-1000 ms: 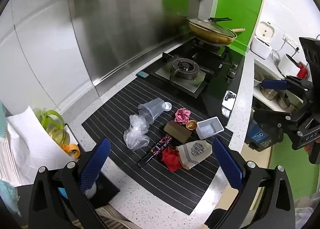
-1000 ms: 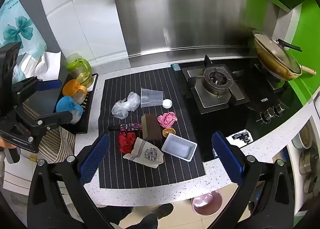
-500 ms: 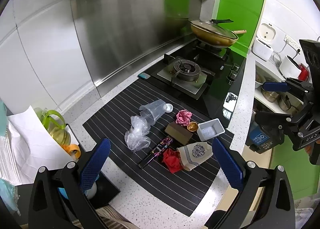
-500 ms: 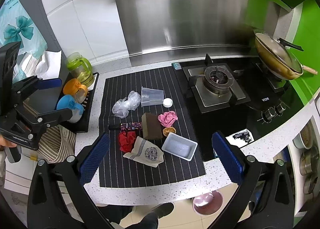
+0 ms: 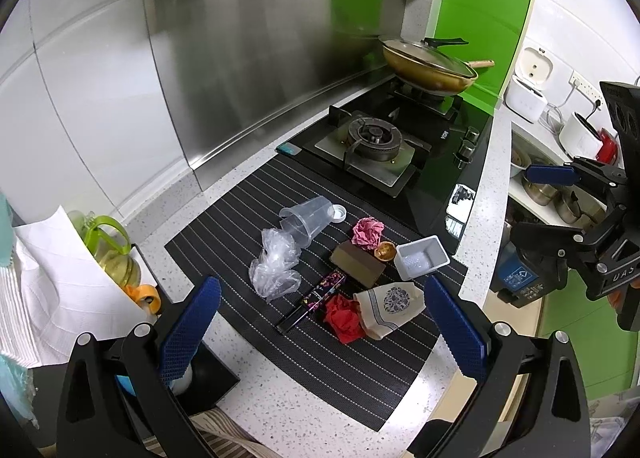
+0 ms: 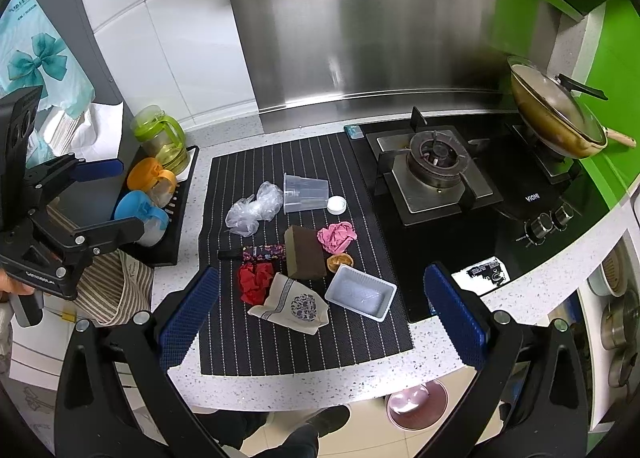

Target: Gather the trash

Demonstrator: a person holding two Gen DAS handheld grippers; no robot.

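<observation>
Since a second ago the left wrist view has drawn slightly back and up: the trash cluster sits a touch higher and smaller between the fingers, and nothing on the mat has shifted. The left gripper [image 5: 320, 330] hangs with its blue ridged pads spread wide and empty; the right gripper [image 6: 320, 314] likewise gapes, holding nothing.

The trash lies on a black striped mat [image 6: 248, 338] on the speckled white counter. At the cluster's centre is a brown block-shaped sponge [image 6: 305, 252]. At its 12 o'clock a clear plastic cup [image 6: 305, 193] lies on its side, a white bottle cap [image 6: 336, 204] just beside its rim. At 10 o'clock is a crumpled clear plastic bag [image 6: 254, 209]; at 2 o'clock a pink paper wad [image 6: 337, 236]. At 9 o'clock lies a dark patterned wrapper [image 6: 262, 252], and at 7 o'clock a red crumpled paper [image 6: 254, 282] touching a beige printed pouch [image 6: 292, 304]. At 4 o'clock a white plastic tray [image 6: 362, 292] sits beside a small orange paper cup [image 6: 339, 261].

Right of the mat is a gas stove [image 6: 434, 173] with a lidded wok [image 6: 556, 113] on the far burner. Left of it a black rack [image 6: 176, 213] holds a green-lidded jug [image 6: 162, 139]. Nothing blocks either gripper's path to the cluster.
</observation>
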